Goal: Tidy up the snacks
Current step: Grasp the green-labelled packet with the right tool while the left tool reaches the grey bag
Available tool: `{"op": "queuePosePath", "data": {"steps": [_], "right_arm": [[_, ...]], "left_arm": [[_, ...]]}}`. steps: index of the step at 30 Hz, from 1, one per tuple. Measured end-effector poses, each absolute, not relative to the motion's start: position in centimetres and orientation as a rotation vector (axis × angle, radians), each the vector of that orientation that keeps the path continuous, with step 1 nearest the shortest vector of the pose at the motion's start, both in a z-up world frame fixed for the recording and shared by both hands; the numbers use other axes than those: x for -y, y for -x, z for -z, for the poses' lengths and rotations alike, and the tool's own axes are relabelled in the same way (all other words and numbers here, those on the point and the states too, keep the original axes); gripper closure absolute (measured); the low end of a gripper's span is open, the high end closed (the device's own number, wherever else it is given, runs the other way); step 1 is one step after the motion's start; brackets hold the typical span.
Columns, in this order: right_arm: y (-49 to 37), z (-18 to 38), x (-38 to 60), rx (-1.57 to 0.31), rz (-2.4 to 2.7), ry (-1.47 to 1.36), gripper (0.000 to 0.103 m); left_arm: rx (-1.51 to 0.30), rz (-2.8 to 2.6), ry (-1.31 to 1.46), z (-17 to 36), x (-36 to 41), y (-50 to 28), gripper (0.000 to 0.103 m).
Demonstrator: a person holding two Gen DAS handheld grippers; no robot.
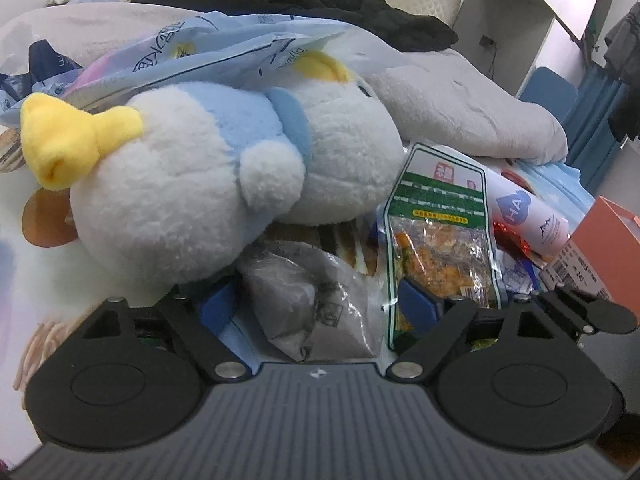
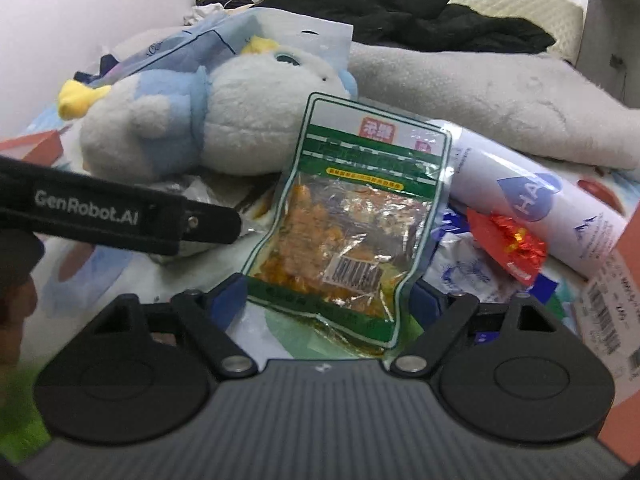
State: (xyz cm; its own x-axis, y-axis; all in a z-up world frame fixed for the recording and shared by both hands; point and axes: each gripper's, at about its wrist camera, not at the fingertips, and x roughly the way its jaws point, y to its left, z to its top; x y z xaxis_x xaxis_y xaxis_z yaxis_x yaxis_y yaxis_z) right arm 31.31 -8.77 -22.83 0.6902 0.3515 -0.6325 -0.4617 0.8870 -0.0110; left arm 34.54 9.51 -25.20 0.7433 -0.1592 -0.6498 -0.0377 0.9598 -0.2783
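My left gripper point(image 1: 320, 304) had its jaws spread wide around a crumpled grey packet point(image 1: 316, 300) that lay between the blue fingertips point(image 1: 218, 306); I could not tell whether either pad touched it. My right gripper point(image 2: 332, 300) was likewise wide open, its blue tips flanking the lower end of the green-bordered snack pouch point(image 2: 352, 220), which stood tilted with its orange contents and barcode facing me; contact there I could not tell either. From the left wrist the same pouch point(image 1: 440, 236) sat just right of the grey packet; the black body of the right gripper showed at that frame's right edge. A white and blue plush toy point(image 2: 192, 124) lay on its side behind the snacks; a white cylinder with a blue logo point(image 2: 532, 196) rested beside the pouch, with a red foil wrapper point(image 2: 512, 244) against it; an orange box point(image 1: 604, 244) stood at the far right; a grey blanket point(image 2: 500, 100) and black clothing point(image 2: 400, 12) lay behind.
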Motion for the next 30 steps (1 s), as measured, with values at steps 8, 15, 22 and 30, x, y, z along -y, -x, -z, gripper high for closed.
{"op": "queuePosePath", "data": {"steps": [8, 15, 22, 30], "right_arm": [[-30.4, 22.1, 9.4, -0.672, -0.441, 0.171, 0.053], [-28.6, 21.4, 10.2, -0.691, -0.446, 0.175, 0.067], [-25.3, 20.6, 11.4, -0.715, -0.454, 0.174, 0.069], [-21.1, 19.2, 13.5, -0.745, -0.440, 0.146, 0.069]], "left_arm": [[-0.735, 0.041, 0.269, 24.6, -9.7, -34.3, 0.040], [-0.765, 0.035, 0.251, 24.0, -9.4, -32.1, 0.042], [-0.800, 0.006, 0.281, 23.3, -9.3, -27.3, 0.042], [-0.812, -0.002, 0.299, 21.6, -7.5, -22.1, 0.042]]}}
